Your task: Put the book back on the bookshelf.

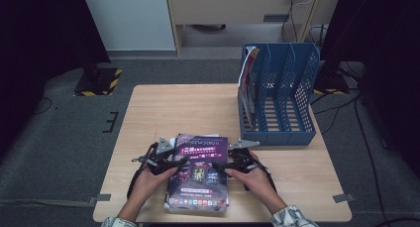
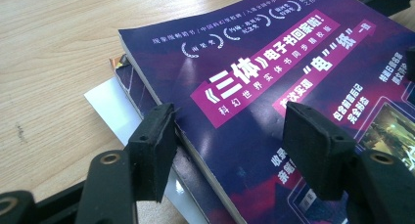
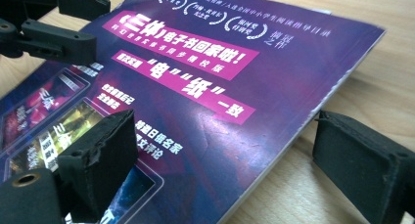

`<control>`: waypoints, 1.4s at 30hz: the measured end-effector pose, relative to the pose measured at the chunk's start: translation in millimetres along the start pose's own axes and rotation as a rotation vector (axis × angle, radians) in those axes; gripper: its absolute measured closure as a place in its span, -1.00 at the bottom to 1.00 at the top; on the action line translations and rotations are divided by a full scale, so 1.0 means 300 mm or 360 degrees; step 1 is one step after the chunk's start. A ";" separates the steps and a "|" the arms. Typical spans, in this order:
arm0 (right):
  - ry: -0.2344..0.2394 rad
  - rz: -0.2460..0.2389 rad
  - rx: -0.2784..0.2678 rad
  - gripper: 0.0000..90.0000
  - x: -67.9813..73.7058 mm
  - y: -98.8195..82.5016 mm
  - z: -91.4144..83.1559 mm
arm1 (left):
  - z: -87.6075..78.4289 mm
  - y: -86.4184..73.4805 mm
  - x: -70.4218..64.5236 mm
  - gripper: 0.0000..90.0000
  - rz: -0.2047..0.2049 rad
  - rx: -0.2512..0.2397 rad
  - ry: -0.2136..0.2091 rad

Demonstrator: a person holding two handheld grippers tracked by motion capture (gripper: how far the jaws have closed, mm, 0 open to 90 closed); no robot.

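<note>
Purple magazine (image 1: 198, 175) atop small stack, near table edge, well short of blue rack (image 1: 279, 95). Left gripper (image 2: 230, 150) and right gripper (image 3: 235, 160) both unclenched, straddling side edges, nothing gripped. Probably light, floppy, glossy-slick; best pinched at spine.

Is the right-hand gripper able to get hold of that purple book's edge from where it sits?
Probably yes: the right gripper has its jaws open astride the purple book's free edge, with bare table beside it.
</note>
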State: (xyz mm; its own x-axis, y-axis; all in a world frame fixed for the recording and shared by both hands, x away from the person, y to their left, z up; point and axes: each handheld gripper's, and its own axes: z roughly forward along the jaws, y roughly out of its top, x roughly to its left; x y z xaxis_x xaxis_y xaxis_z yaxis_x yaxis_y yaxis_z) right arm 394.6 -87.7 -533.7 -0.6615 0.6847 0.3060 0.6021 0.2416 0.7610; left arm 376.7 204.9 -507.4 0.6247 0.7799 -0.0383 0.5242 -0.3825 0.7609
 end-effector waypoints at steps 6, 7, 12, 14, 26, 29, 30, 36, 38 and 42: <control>0.0007 0.0021 0.0015 -0.75 0.009 0.004 0.008 | 0.000 0.000 -0.002 -0.18 0.0004 0.0001 0.0007; -0.0007 0.0000 0.0019 -0.75 0.016 0.006 0.004 | 0.000 0.001 -0.002 -0.18 0.0006 0.0002 0.0007; -0.0070 -0.0142 0.0050 -0.70 0.041 0.030 -0.015 | -0.001 0.002 -0.004 -0.18 0.0019 0.0007 0.0016; -0.0066 -0.0138 0.0049 -0.70 0.046 0.039 -0.021 | -0.001 0.002 -0.003 -0.18 0.0012 0.0009 0.0013; 0.0079 -0.0113 -0.0030 -0.60 0.080 0.104 -0.041 | -0.004 0.000 0.001 -0.18 0.0006 0.0013 0.0017; 0.0091 -0.0128 0.0000 -0.59 0.088 0.111 -0.021 | -0.005 0.000 0.002 -0.18 0.0006 0.0014 0.0015; 0.0091 -0.0134 0.0012 -0.59 0.090 0.114 -0.015 | -0.005 0.000 0.002 -0.18 0.0007 0.0014 0.0015; 0.0134 -0.0144 0.0017 -0.56 0.102 0.144 0.001 | -0.006 -0.001 0.003 -0.19 0.0009 0.0013 0.0017; 0.0144 -0.0146 0.0027 -0.56 0.103 0.150 0.004 | -0.006 -0.001 0.003 -0.19 0.0007 0.0012 0.0018; 0.0154 -0.0145 0.0062 -0.55 0.102 0.149 0.018 | -0.005 -0.002 0.003 -0.19 -0.0001 0.0010 0.0017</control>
State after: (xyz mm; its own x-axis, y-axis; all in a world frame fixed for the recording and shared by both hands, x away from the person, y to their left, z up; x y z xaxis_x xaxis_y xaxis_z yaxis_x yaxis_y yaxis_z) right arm 403.7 -52.2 -493.5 -0.7532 0.5896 0.2916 0.5530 0.3275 0.7662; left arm 376.1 206.6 -506.8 0.6185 0.7852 -0.0317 0.5280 -0.3854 0.7568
